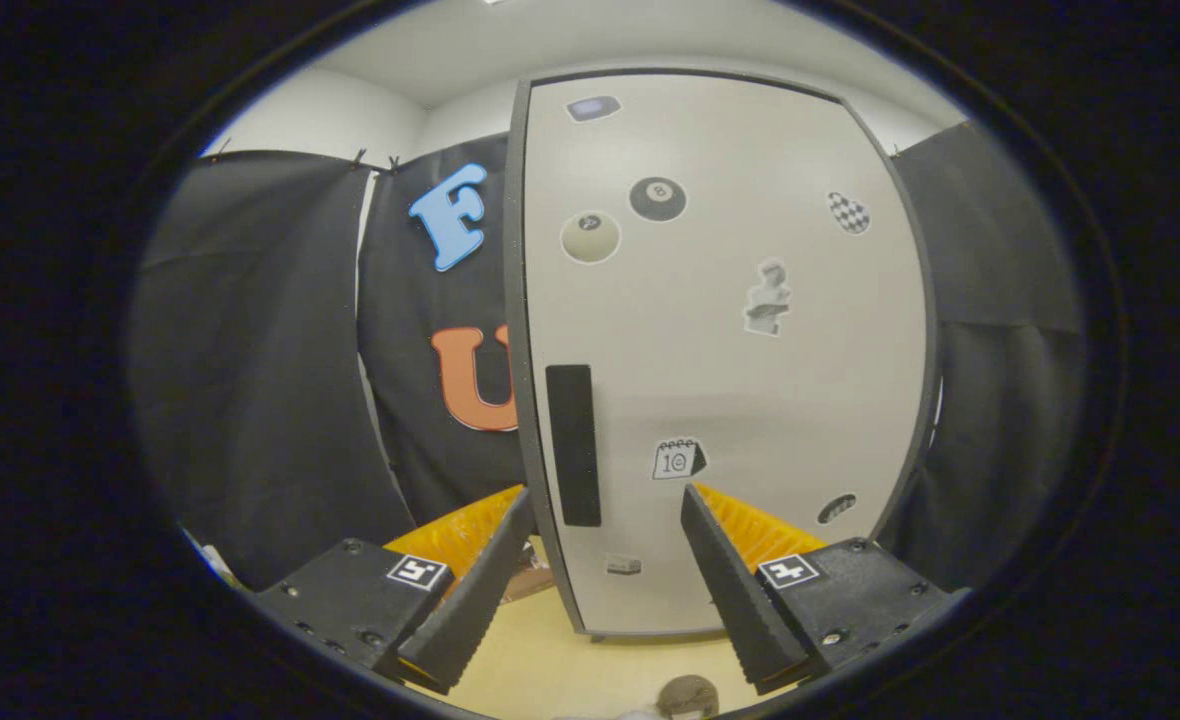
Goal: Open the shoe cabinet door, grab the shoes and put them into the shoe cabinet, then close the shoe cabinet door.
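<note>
My gripper (605, 560) hangs with its jaws wide and nothing between them; both fingers (470, 600) point toward 12 o'clock at the cabinet (720, 350). The cabinet stands just ahead of me on the pale floor (550, 650), upright, its door (750, 400) closed flat, so I cannot see what is inside it. The black handle (573, 445), a tall dark strip, sits along the door's left side at about 11 o'clock from my fingertips, apart from them. Stickers (657, 198) dot the door's face. At 6 o'clock, low between my fingers, a rounded brownish thing (688, 695) rests on the floor; it may be a shoe, but too little of it shows to tell.
</note>
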`<state>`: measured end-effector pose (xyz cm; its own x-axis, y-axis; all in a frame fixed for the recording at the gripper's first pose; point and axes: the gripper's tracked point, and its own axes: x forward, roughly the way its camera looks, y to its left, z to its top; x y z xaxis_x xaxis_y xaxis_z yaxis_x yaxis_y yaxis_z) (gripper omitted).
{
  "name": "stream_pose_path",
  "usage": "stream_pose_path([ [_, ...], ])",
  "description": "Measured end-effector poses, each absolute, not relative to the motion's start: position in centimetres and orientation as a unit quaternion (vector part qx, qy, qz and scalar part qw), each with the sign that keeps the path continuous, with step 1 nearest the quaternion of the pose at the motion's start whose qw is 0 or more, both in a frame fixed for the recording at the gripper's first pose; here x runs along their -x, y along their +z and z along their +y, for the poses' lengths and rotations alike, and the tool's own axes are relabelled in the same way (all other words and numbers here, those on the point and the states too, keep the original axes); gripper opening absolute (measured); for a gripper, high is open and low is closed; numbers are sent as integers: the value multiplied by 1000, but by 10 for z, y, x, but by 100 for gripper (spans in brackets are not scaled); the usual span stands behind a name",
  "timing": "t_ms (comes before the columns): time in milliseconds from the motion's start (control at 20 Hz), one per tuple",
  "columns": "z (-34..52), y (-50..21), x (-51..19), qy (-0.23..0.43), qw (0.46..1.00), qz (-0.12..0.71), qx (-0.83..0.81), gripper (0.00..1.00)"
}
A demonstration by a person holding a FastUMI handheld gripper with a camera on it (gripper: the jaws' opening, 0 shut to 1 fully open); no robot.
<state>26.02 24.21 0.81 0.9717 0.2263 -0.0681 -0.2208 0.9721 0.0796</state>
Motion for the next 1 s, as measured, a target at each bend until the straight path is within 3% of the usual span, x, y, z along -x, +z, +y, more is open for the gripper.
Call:
stream_pose_path([
  [300, 264, 3, -316, 123, 989, 66, -52, 91],
  [550, 264, 0, -329, 94, 993, 64, -40, 67],
  [650, 268, 0, -323, 98, 993, 61, -31, 49],
  [750, 270, -1, -328, 93, 994, 57, -24, 40],
  [1000, 268, -3, -323, 122, 990, 63, -21, 35],
])
